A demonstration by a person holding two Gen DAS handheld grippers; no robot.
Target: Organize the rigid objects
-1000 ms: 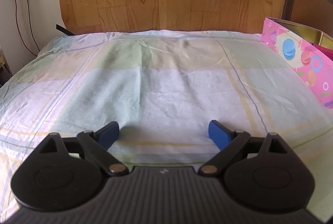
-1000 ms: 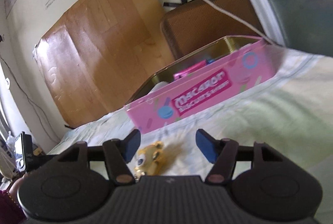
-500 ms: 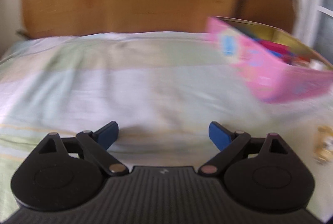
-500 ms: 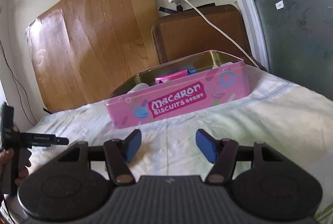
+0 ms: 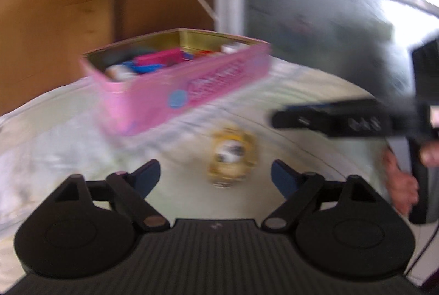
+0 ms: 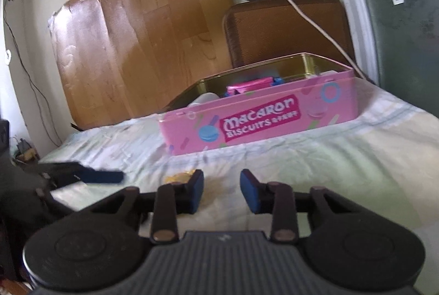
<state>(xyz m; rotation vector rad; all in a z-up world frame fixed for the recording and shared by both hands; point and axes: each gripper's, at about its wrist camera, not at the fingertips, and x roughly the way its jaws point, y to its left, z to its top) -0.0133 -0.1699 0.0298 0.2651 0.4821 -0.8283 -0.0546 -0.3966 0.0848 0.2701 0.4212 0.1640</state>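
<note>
- Left gripper point(image 5: 215, 175) view changes from empty bedsheet a second ago to the yellow toy point(image 5: 231, 155), now lined up ahead of and between its jaws. Frame is motion-blurred.
- Left jaws have just been closing a little but are released, wide apart, no contact with the toy.
- Right gripper point(image 6: 221, 189) has hardly shifted; its jaws have just been closing to a narrow gap, nothing between them. Toy shows only as a yellow sliver point(image 6: 179, 177) behind its left finger.
- From the left wrist view the right gripper's finger point(image 5: 329, 120) reaches in from the right, just beyond the toy; a hand point(image 5: 402, 182) holds its grip.
- Pink biscuit tin point(image 6: 260, 119) sits open on the bedsheet point(image 6: 356, 157), already holding several items; toy lies on the sheet near the tin's front wall, outside it.
- Read: left takes this pick, right is standing by. Toy is the only loose piece I can see.
- Risk: both grippers converge on the same spot.
</note>
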